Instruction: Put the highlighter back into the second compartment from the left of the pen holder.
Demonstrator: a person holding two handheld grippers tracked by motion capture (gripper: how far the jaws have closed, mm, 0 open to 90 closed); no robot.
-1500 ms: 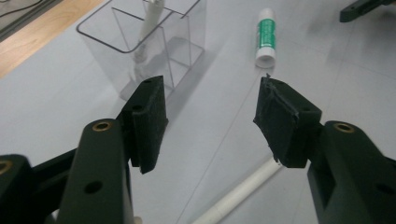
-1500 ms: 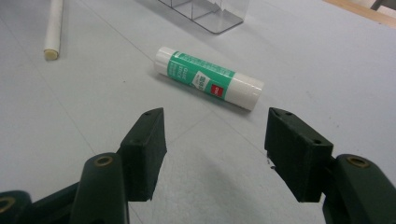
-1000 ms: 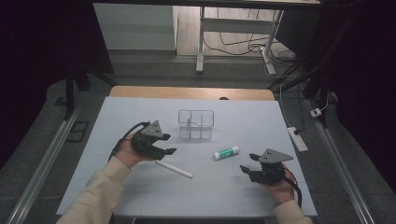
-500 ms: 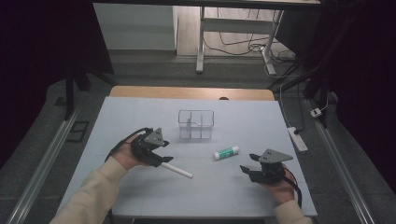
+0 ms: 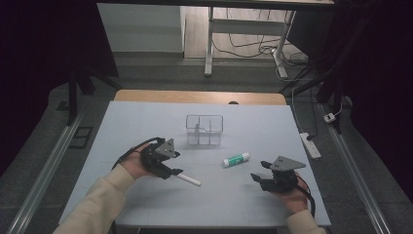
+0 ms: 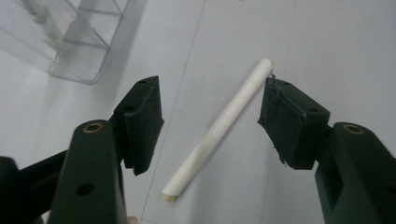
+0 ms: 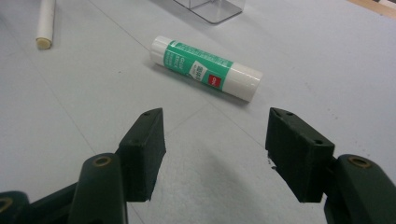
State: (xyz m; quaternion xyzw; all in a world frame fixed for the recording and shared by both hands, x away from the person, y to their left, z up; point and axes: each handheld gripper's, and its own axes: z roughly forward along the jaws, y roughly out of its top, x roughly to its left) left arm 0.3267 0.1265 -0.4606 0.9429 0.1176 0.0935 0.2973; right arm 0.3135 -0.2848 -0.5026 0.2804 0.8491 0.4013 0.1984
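Left gripper (image 6: 210, 126): jaws parted, nothing clamped. The white stick (image 6: 219, 130) lies flat on the table (image 5: 146, 122) between the pads (image 6: 144, 123), slanted across the gap, one end close by the right-hand pad, no contact evident. Compared with a second ago, this gripper has come down over the stick, which has not shifted. Judgement: the pick is aligned; closing is the pending step.

Beyond the left jaw stands the clear divided box (image 6: 70, 42), the probable destination.

Right gripper (image 7: 215, 156): jaws released, empty, idle. A green-and-white glue stick (image 7: 205, 69) lies ahead of its fingertips, well apart
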